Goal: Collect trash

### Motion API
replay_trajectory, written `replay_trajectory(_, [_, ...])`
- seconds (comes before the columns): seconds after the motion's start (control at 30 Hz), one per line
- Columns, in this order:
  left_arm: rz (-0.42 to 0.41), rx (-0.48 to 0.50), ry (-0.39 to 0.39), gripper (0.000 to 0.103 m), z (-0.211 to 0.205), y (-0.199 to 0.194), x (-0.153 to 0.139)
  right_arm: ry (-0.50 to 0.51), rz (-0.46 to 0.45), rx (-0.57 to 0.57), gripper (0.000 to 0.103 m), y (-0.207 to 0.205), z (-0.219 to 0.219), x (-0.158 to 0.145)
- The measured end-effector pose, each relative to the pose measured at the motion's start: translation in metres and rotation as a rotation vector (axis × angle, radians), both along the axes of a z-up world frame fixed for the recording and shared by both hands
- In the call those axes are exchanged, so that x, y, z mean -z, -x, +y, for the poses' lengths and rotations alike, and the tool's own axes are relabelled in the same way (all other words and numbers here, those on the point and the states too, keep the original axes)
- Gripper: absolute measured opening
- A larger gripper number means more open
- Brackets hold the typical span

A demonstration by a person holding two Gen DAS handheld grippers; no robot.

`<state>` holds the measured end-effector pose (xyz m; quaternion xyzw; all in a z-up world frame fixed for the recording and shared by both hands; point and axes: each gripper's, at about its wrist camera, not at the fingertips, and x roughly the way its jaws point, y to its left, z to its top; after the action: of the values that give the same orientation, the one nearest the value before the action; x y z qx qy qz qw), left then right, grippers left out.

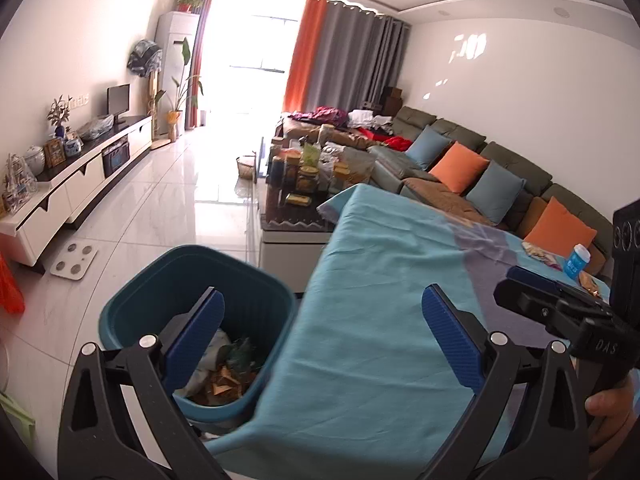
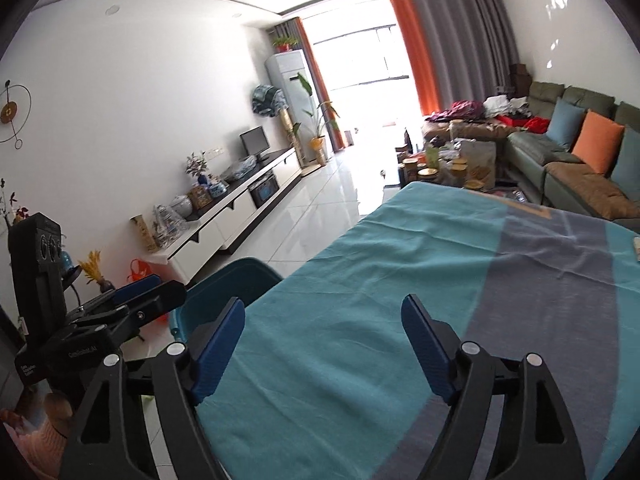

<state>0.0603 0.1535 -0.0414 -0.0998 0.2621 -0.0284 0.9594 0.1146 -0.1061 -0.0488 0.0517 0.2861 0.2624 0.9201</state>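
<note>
A teal trash bin (image 1: 168,280) stands on the floor at the table's left edge and holds crumpled paper and wrappers (image 1: 224,376). My left gripper (image 1: 322,316) is open and empty, above the bin's right rim and the table edge. My right gripper (image 2: 322,320) is open and empty over the teal tablecloth (image 2: 360,280); it also shows in the left wrist view (image 1: 560,312). A small blue and white bottle (image 1: 577,261) and snack wrappers (image 1: 540,254) lie at the table's far right. The bin's rim shows in the right wrist view (image 2: 236,276).
A cluttered coffee table (image 1: 304,196) stands beyond the covered table. A grey sofa with orange and blue cushions (image 1: 460,168) runs along the right wall. A white TV cabinet (image 1: 80,184) lines the left wall. A white scale (image 1: 74,260) lies on the tiled floor.
</note>
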Motion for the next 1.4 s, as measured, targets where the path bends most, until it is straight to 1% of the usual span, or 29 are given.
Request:
replay_trajectory(0.07, [-0.022,0.016,0.007,0.097,-0.015,0.002,-0.003,0.024,-0.041,0.056,0.089,0.009,-0.014,-0.001])
replay_trajectory(0.13, [-0.038,0.027,0.006,0.097,-0.029,0.003,-0.006,0.047,-0.073,0.107,0.09,0.017,-0.028,-0.001])
replay_trajectory(0.2, [-0.062,0.028,-0.004,0.097,-0.042,0.005,-0.008,0.063,-0.098,0.156,0.094,0.026,-0.042,0.0])
replay_trajectory(0.33, [-0.11,0.044,-0.027,0.097,-0.073,0.007,-0.015,0.071,-0.146,0.241,0.096,0.044,-0.07,0.004])
replay_trajectory(0.6, [-0.19,0.085,-0.09,0.097,-0.12,0.018,-0.024,0.062,-0.229,0.392,0.096,0.074,-0.116,0.002])
replay_trajectory(0.83, [-0.238,0.086,-0.151,0.097,-0.146,0.028,-0.024,0.057,-0.262,0.46,0.096,0.09,-0.134,0.003])
replay_trajectory(0.97, [-0.255,0.1,-0.154,0.097,-0.155,0.035,-0.024,0.065,-0.286,0.489,0.096,0.099,-0.139,0.004])
replay_trajectory(1.03, [-0.264,0.106,-0.154,0.097,-0.157,0.039,-0.025,0.053,-0.297,0.495,0.096,0.103,-0.141,0.003])
replay_trajectory(1.23, [-0.304,0.102,-0.171,0.097,-0.16,0.051,-0.027,0.058,-0.317,0.528,0.096,0.112,-0.143,0.003])
replay_trajectory(1.4, [-0.31,0.104,-0.167,0.097,-0.163,0.054,-0.026,0.064,-0.339,0.548,0.096,0.118,-0.144,0.001])
